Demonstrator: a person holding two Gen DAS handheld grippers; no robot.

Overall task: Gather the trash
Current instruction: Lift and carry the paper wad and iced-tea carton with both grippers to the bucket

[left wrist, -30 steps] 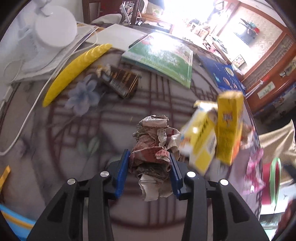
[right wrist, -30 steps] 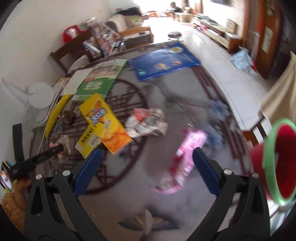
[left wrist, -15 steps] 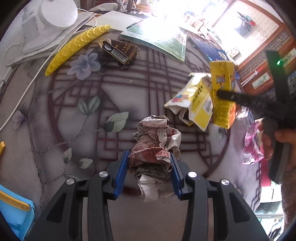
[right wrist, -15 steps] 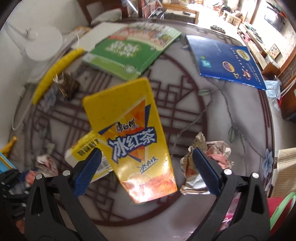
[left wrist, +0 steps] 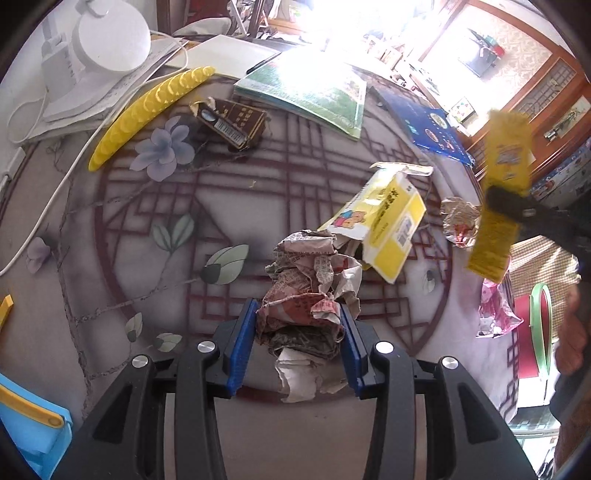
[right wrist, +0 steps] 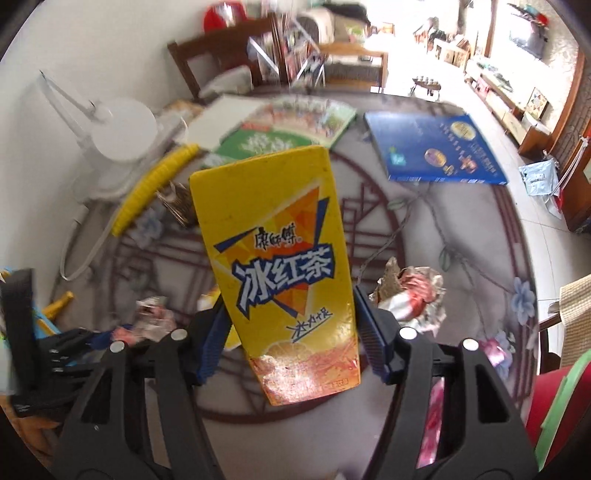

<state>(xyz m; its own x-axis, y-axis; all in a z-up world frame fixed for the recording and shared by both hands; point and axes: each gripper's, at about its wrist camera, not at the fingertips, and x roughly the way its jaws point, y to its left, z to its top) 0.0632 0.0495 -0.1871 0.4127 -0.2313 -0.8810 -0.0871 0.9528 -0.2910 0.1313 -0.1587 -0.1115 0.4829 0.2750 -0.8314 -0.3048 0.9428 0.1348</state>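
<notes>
My left gripper [left wrist: 297, 332] is shut on a crumpled wad of printed paper [left wrist: 306, 295], held just above the patterned table [left wrist: 155, 206]. The jaws of my right gripper [right wrist: 291, 332] are closing on an upright yellow iced-tea carton [right wrist: 273, 240], and both blue pads touch its sides. In the left wrist view that carton [left wrist: 508, 155] stands at the right with a black finger across it. A torn yellow box [left wrist: 388, 225], a foil wrapper [right wrist: 410, 295], a pink wrapper [left wrist: 495, 310] and a brown box [left wrist: 232, 118] lie on the table.
A red bin with a green rim [left wrist: 539, 332] stands off the table's right edge. At the back lie a green book [left wrist: 314, 92], a blue book [right wrist: 436, 147], a yellow curved toy [left wrist: 147, 107], a white lamp [left wrist: 107, 33] and its cable [left wrist: 48, 206].
My right gripper swung from the pink wrapper and bin over to the yellow carton, and its jaws narrowed onto it. The left gripper kept the paper wad and hardly moved.
</notes>
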